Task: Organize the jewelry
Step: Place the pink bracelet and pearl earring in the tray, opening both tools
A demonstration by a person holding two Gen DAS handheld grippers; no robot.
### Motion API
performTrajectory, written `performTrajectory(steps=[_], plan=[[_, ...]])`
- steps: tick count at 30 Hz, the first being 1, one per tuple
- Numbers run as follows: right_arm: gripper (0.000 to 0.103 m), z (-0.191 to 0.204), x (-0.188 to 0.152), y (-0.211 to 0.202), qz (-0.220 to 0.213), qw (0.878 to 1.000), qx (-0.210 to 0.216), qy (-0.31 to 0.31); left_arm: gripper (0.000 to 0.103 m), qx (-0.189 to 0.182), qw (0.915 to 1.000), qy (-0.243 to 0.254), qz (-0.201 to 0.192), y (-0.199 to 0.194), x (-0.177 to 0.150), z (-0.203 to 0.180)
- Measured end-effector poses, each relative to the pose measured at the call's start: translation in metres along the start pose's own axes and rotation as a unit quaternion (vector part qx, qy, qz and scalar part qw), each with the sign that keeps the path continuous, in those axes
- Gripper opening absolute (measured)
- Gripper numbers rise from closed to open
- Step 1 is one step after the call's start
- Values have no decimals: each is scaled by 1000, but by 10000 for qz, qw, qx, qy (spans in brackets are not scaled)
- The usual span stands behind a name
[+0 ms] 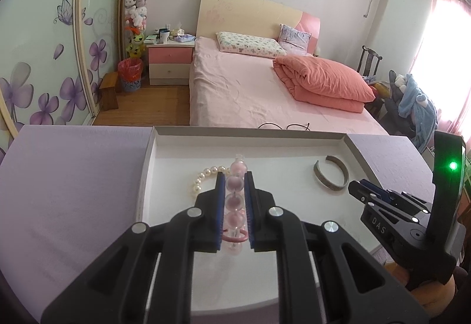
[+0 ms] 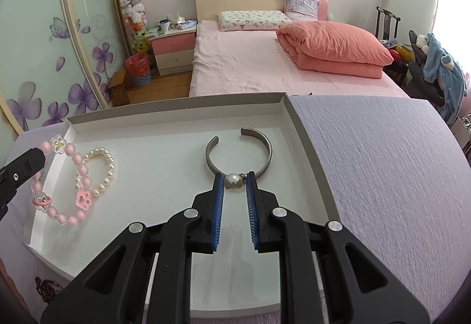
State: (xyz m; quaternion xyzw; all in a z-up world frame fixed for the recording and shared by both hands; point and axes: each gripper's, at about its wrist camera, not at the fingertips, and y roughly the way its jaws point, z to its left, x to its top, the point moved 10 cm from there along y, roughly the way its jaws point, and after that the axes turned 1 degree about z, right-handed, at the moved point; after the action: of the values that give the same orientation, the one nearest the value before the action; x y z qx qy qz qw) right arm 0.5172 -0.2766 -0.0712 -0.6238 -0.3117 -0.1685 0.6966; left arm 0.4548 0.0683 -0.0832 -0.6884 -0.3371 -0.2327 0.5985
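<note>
Here, the left gripper (image 1: pixel 234 181) clamped the pink bead bracelet (image 2: pixel 63 185) over the white tray (image 2: pixel 164 153); the right gripper (image 2: pixel 235 180) pinched a pearl earring (image 2: pixel 232 183) above the silver bangle (image 2: pixel 238 151)

The left gripper (image 1: pixel 234 185) hides part of the pearl bracelet (image 1: pixel 203 176) behind it. Beside the tray (image 2: pixel 176 109), dark red beads (image 2: pixel 45 288) are cut off by the picture's edge.

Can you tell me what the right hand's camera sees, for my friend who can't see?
The right gripper pinches a pearl over a white tray. A silver cuff lies just beyond, and pink beads and a pearl bracelet sit left.
</note>
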Motion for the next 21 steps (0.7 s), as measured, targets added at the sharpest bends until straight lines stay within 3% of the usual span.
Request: performTrajectory(steps=[7, 8, 10, 11, 16, 21], plan=[[20, 4, -1, -1, -15, 10000, -51, -12, 16, -11, 10000, -63, -7, 3, 2, 4], [23, 4, -2, -3, -23, 10000, -29, 4, 23, 4, 10000, -87, -36, 2, 2, 5], [45, 2, -2, -7, -74, 10000, 3, 41, 39, 33, 9998, -182, -109, -3, 4, 12], [48, 0, -2, -9, -109, 9999, 18, 41, 41, 52, 9996, -215, -149, -5, 5, 15], [51, -4, -4, -26, -270, 9996, 94, 16, 52, 199, 9988, -321, -305, -26, 6, 34], [51, -8, -11, -47, -392, 9990, 218, -26, 56, 317, 9979, -392, -404, -53, -4, 48]])
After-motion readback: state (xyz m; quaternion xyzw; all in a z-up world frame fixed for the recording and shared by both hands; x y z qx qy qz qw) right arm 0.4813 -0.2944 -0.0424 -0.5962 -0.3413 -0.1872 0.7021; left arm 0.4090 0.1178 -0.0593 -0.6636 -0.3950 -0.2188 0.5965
